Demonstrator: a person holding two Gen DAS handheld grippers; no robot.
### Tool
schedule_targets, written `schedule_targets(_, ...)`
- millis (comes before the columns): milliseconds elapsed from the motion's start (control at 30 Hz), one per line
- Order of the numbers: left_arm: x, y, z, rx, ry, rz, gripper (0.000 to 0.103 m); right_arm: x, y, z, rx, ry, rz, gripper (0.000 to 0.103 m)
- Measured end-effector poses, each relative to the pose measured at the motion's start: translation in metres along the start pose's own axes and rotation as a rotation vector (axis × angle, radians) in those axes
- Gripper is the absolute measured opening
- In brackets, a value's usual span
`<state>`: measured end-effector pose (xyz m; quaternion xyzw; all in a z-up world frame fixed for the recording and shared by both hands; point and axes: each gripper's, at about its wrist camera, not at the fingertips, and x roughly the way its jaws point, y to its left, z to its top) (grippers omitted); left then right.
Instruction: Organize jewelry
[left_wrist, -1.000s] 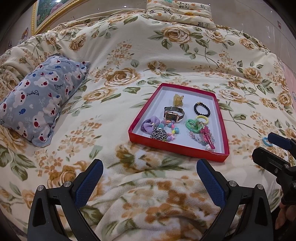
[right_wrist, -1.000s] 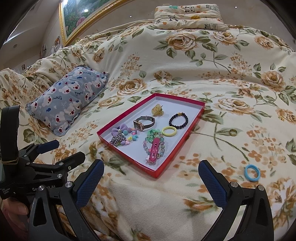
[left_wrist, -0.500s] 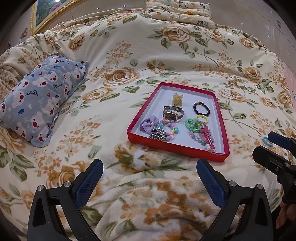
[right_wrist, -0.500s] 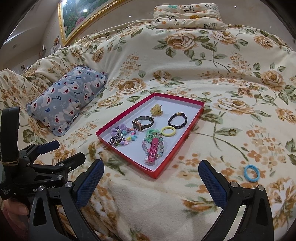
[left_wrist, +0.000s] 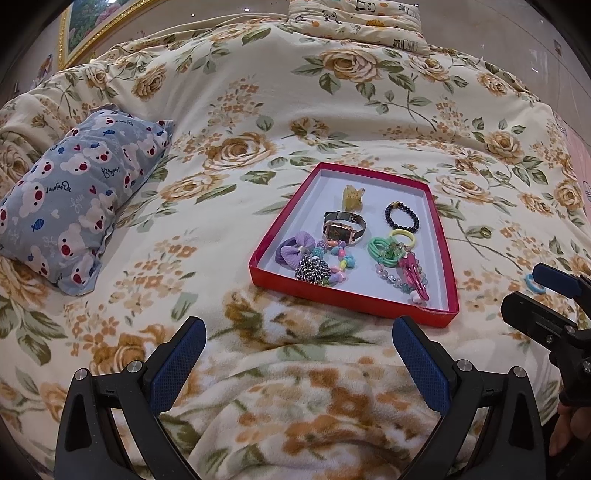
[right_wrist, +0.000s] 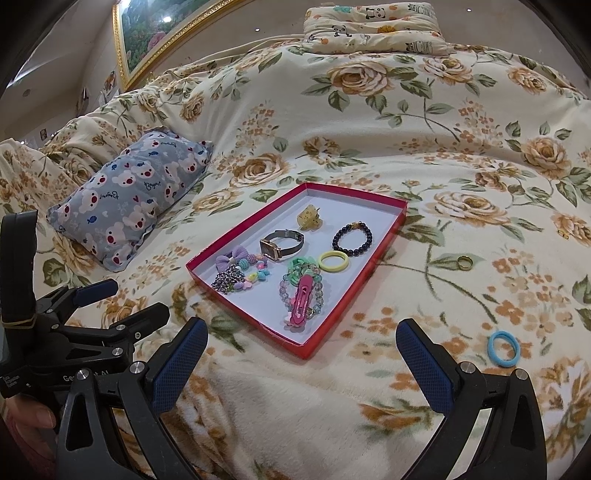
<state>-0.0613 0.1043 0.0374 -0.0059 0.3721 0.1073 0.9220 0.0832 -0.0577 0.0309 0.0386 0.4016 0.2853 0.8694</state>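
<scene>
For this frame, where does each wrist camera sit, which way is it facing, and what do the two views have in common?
Left wrist: sits behind the open left gripper, facing forward over the floral bedspread at the red shallow cardboard tray; the right gripper and some of the person's hand show at the right edge.
Right wrist: behind the open right gripper, facing the same tray from its right; the left gripper shows at left.
Shared: tray, grey bear-print pillow, small blue hair ring, gold ring.
</scene>
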Motion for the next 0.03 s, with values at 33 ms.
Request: schedule_targets(33,0.0002,0.0001,-0.0001,0.0,0.001,-0.002,0.102,0.0,0.0,0.0,0.0,0.0,0.0,0.103)
